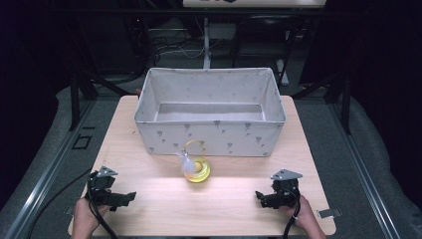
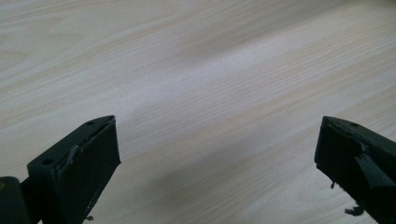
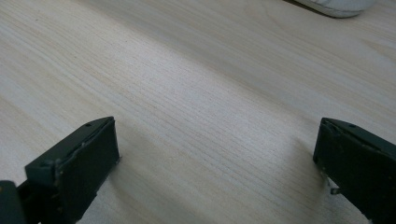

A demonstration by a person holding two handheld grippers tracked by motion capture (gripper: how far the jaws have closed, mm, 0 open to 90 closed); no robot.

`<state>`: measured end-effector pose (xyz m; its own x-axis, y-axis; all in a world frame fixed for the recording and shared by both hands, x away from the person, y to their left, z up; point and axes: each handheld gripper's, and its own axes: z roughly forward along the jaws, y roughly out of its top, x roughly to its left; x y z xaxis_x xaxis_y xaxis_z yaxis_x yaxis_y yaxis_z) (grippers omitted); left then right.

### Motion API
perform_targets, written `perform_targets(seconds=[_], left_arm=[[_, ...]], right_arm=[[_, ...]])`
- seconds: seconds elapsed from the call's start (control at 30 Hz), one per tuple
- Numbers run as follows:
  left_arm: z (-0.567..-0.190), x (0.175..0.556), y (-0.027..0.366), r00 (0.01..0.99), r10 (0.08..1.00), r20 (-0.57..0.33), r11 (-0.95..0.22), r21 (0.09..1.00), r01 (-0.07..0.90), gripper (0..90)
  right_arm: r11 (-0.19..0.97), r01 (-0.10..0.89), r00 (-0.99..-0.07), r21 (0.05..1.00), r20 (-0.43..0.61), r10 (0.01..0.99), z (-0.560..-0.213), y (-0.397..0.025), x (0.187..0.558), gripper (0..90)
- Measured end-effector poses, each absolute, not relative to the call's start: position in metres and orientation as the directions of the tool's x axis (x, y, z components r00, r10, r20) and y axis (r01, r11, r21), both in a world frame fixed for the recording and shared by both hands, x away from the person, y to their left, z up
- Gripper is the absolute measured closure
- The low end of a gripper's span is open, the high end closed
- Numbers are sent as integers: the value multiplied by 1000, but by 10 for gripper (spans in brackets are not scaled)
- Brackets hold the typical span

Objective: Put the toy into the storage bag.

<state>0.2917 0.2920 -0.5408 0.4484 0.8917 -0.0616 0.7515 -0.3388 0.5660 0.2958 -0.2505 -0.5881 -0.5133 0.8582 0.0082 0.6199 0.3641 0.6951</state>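
A: Where was the yellow thing on the table (image 1: 149, 199)?

B: The small yellow bowl (image 1: 197, 172) sat near the middle of the pale wooden table, just in front of the fabric bin (image 1: 209, 137). Something whitish and wispy lay in it on the left side, and a thin yellow loop rose over it against the bin's front wall. I could not tell whether the bowl touched the bin.

A: And the bin itself?

B: It was a light grey cloth box with small grey marks printed on it, open at the top, standing across the far half of the table.

A: What of the left tongs (image 1: 125, 197)?

B: They rested low at the near left corner, held in the person's left hand (image 1: 85, 219), pointing toward the middle of the table. In the left gripper view the left tongs (image 2: 217, 149) stood wide apart with bare wood grain between them, gripping nothing.

A: And the right tongs (image 1: 260, 196)?

B: At the near right, held in the right hand (image 1: 304, 214) and pointing inward, well apart from the bowl. In the right gripper view the right tongs (image 3: 217, 147) were likewise spread wide over bare table, with nothing between them; a pale rounded edge showed at the top right corner.
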Motion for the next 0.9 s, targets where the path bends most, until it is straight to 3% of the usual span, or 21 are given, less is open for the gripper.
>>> perform_targets(seconds=[0.4,0.9], left_arm=[[-525,296,281,469,881,-58,-368,540,757,2],[-482,302,266,551,833,-47,-476,444,759,2]], right_arm=[[361,617,-512,699,8,859,-589,-251,296,0],[361,616,-511,700,7,859,-589,-250,296,0]])
